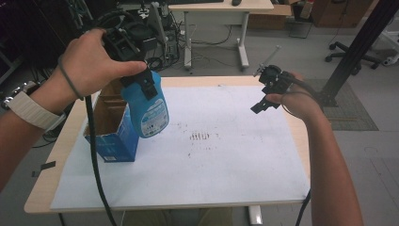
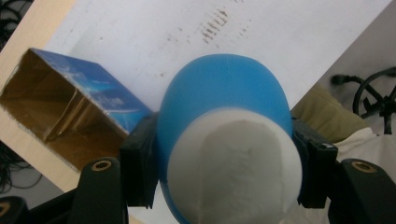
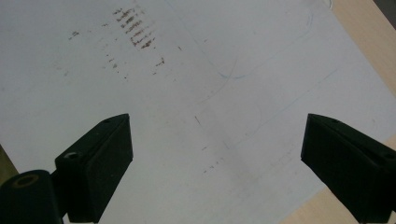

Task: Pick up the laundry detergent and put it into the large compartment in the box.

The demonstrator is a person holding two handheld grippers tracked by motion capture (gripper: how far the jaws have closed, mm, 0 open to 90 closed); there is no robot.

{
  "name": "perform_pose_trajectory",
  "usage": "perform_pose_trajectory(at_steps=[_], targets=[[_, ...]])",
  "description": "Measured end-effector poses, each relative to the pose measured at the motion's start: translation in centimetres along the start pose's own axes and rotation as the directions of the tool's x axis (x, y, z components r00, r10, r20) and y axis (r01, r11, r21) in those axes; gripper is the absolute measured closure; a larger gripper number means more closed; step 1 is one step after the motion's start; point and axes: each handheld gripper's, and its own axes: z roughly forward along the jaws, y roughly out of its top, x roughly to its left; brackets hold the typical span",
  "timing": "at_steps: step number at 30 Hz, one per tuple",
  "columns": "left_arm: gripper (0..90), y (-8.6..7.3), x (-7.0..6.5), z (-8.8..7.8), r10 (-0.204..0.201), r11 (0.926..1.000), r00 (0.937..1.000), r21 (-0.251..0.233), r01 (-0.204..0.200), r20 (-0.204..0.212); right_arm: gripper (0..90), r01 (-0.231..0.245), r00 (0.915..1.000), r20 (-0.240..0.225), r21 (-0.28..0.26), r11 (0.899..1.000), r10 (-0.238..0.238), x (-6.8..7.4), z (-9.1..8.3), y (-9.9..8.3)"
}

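Observation:
My left gripper is shut on a blue bottle and holds it in the air above the white sheet, just right of an open blue cardboard box. In the left gripper view the bottle has a white end facing the camera and sits clamped between the two black pads, with the box lying open on its side behind it. My right gripper hovers over the right part of the sheet. Its jaws stand wide apart in the right gripper view, the gripper having nothing between them.
A white sheet with dark smudges covers most of the wooden table. Behind the table stand a white desk, cables and a black post. An office chair base is at the far right.

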Motion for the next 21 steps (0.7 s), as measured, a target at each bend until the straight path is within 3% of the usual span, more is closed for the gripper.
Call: perform_pose_trajectory(at_steps=[10, 18, 21], targets=[[37.7, -0.4, 1.9, -1.7, -0.122, 0.9926, 0.9923, -0.011, 0.121, -0.024, 9.2, 0.001, 1.0, -0.004, -0.004, 1.0, -0.001, -0.1, 0.1, 0.3], [37.7, -0.8, 3.3, -2.5, -0.202, 0.979, 0.9788, -0.028, 0.202, -0.03, 9.1, 0.001, 1.0, -0.003, 0.001, 1.0, -0.001, -0.1, 0.1, 0.4], [37.7, -1.0, 4.0, -2.8, -0.243, 0.9697, 0.9695, -0.037, 0.241, -0.033, 9.2, 0.002, 1.0, -0.002, -0.002, 1.0, -0.002, -0.1, 0.0, 0.4]])
